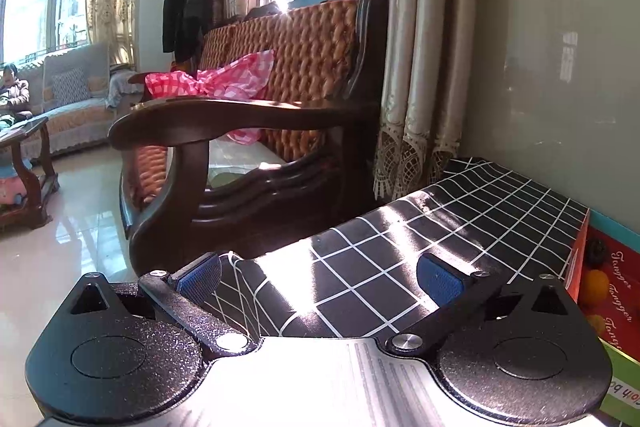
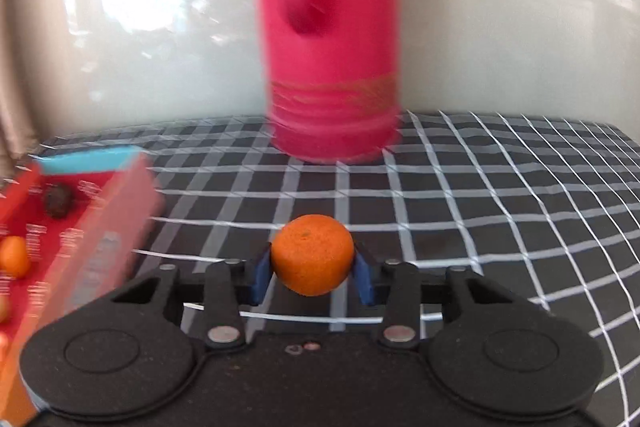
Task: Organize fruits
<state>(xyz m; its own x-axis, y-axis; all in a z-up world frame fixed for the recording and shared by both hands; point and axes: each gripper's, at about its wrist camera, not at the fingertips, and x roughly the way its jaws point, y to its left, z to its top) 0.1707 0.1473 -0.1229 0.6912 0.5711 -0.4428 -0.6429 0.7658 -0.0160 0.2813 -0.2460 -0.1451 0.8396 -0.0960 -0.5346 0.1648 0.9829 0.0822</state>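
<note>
My right gripper (image 2: 313, 277) is shut on a small orange mandarin (image 2: 313, 255), held between its blue pads above the black checked tablecloth (image 2: 460, 195). To its left lies a red box (image 2: 60, 227) with a blue end; it holds a dark round fruit (image 2: 58, 201) and a small orange fruit (image 2: 14, 257). My left gripper (image 1: 320, 273) is open and empty, low over the same cloth (image 1: 460, 227) near the table's left end. The red box (image 1: 608, 291) shows at the right edge of the left wrist view.
A tall pink thermos (image 2: 330, 39) stands on the table at the back, against the wall. Left of the table stand a dark wooden armchair (image 1: 248, 131) and a curtain (image 1: 424, 67). A sofa (image 1: 76, 99) and a coffee table (image 1: 28, 163) are further off.
</note>
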